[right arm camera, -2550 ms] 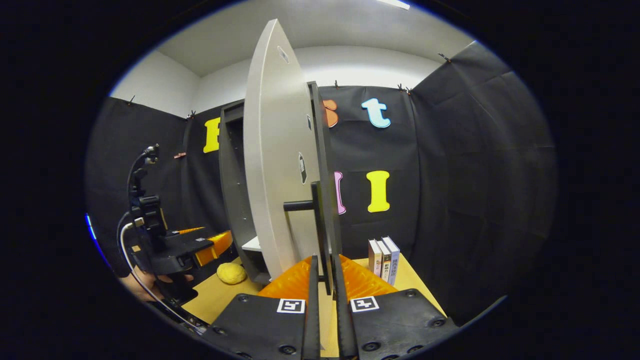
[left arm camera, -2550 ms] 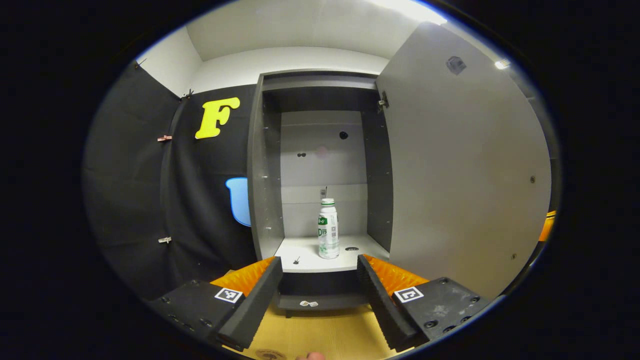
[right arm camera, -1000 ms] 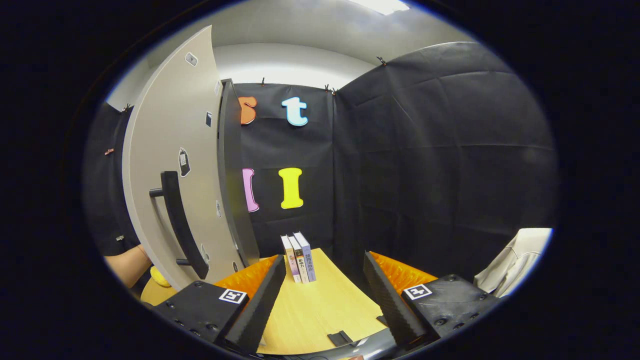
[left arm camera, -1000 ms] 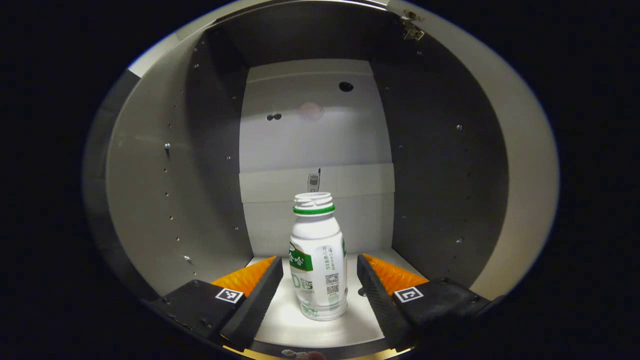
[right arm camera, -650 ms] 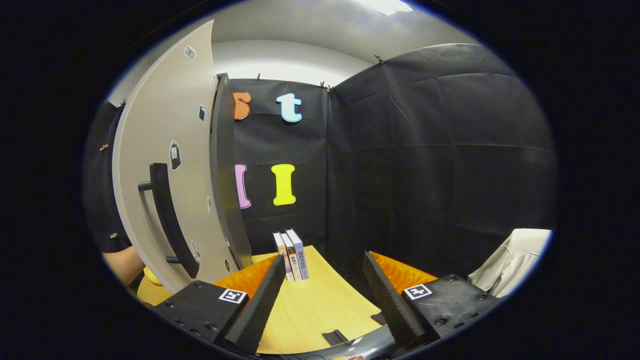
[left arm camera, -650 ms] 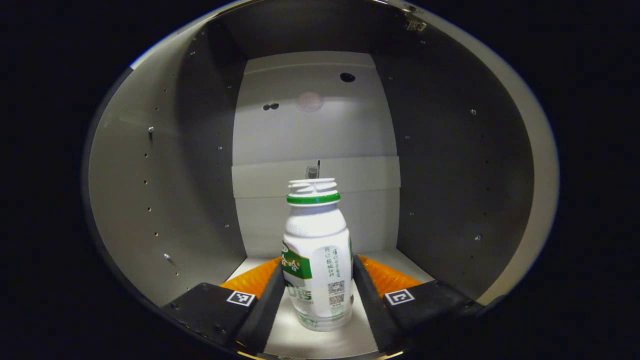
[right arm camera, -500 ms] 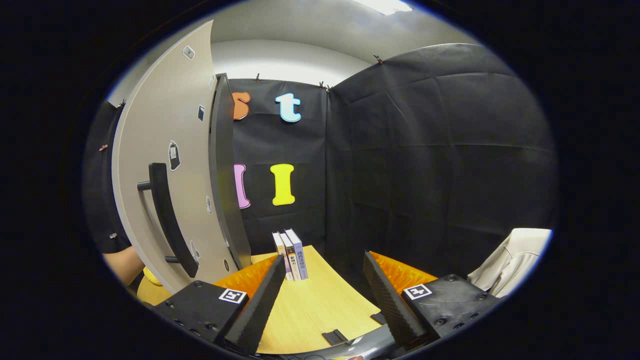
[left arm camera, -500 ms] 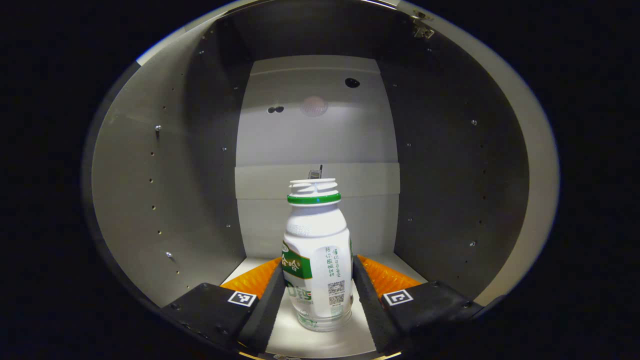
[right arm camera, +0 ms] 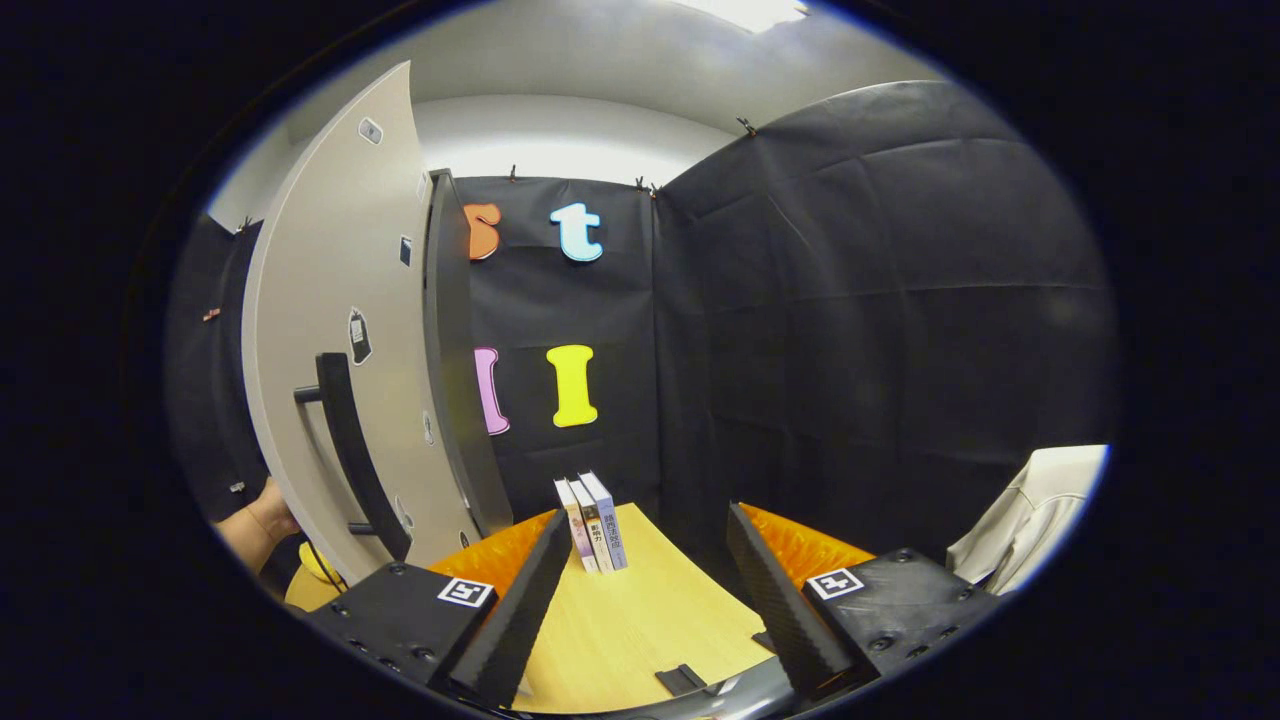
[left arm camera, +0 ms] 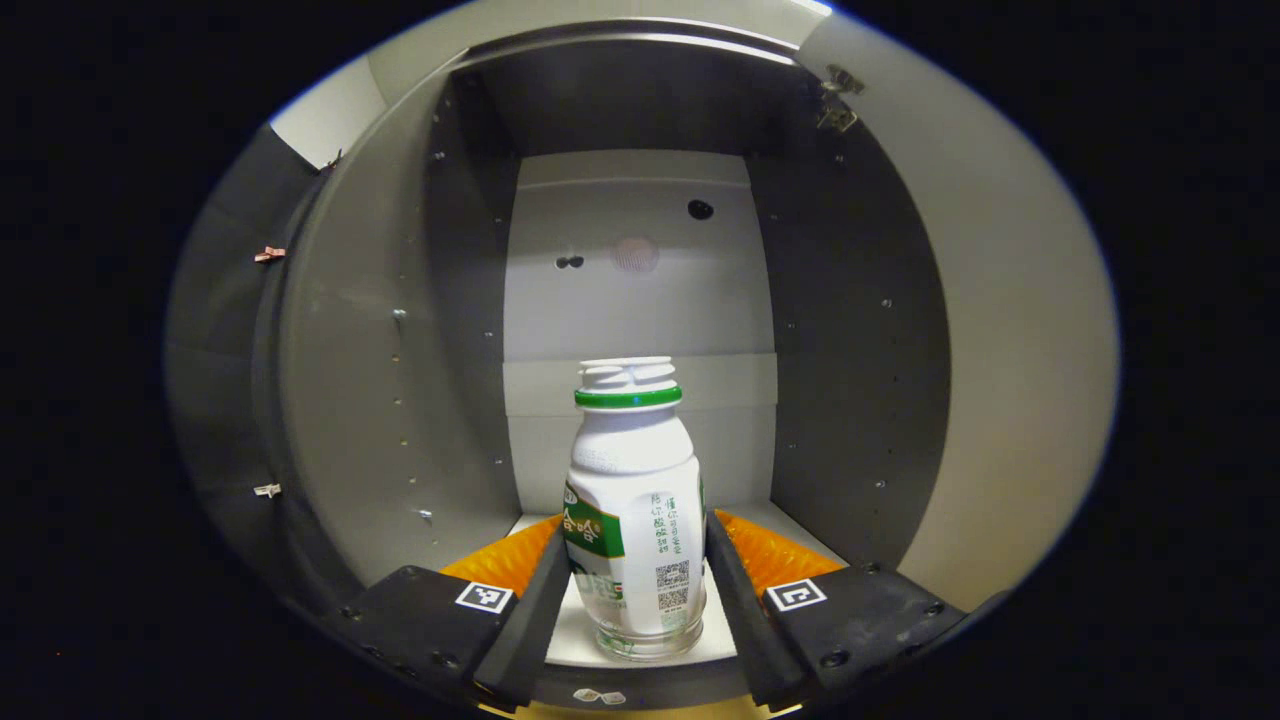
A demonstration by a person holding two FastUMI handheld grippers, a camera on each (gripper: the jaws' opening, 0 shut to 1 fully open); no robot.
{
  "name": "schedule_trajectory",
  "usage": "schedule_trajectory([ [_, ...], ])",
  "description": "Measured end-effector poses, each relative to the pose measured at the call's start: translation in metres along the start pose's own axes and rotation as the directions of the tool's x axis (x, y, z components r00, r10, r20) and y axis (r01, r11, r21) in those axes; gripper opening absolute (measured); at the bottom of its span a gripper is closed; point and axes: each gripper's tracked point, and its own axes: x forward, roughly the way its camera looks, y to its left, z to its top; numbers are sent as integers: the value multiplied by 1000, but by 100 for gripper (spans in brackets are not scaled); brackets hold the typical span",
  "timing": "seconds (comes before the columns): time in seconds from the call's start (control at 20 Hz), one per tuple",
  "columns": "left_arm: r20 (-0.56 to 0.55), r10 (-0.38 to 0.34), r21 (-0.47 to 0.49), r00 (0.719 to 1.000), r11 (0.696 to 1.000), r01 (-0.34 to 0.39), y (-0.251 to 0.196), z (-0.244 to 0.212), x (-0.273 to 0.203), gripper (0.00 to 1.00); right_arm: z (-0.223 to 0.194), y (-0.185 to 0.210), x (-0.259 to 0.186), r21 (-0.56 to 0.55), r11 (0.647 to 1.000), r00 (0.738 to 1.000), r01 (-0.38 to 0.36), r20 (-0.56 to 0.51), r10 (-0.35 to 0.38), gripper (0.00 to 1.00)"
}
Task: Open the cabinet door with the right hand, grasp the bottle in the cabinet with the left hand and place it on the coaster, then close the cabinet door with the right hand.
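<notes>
The bottle (left arm camera: 634, 510) stands in the cabinet (left arm camera: 400, 330) (at its shelf's front edge); three books (right arm camera: 592, 522) stand on the tabletop (right arm camera: 640, 620) at 12 o'clock.

Both views are sharp at centre, with lines bowing toward the edges. The cabinet (left arm camera: 640, 260) interior is dim with shadowed side walls; a ceiling light (right arm camera: 745, 12) glares overhead in the right gripper view.

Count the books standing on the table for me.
3. The books stand upright in a tight row on the wooden table, near the black cloth wall and just right of the open cabinet door: left, middle, right. None seems hidden behind them.
</notes>
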Motion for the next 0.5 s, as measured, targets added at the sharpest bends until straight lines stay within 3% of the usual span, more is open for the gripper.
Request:
schedule_trajectory([
  [0.5,30,32,39,999,999,-33,62,3,-120,77,6,28,3,-26,995,995,-93,23,94,98],
])
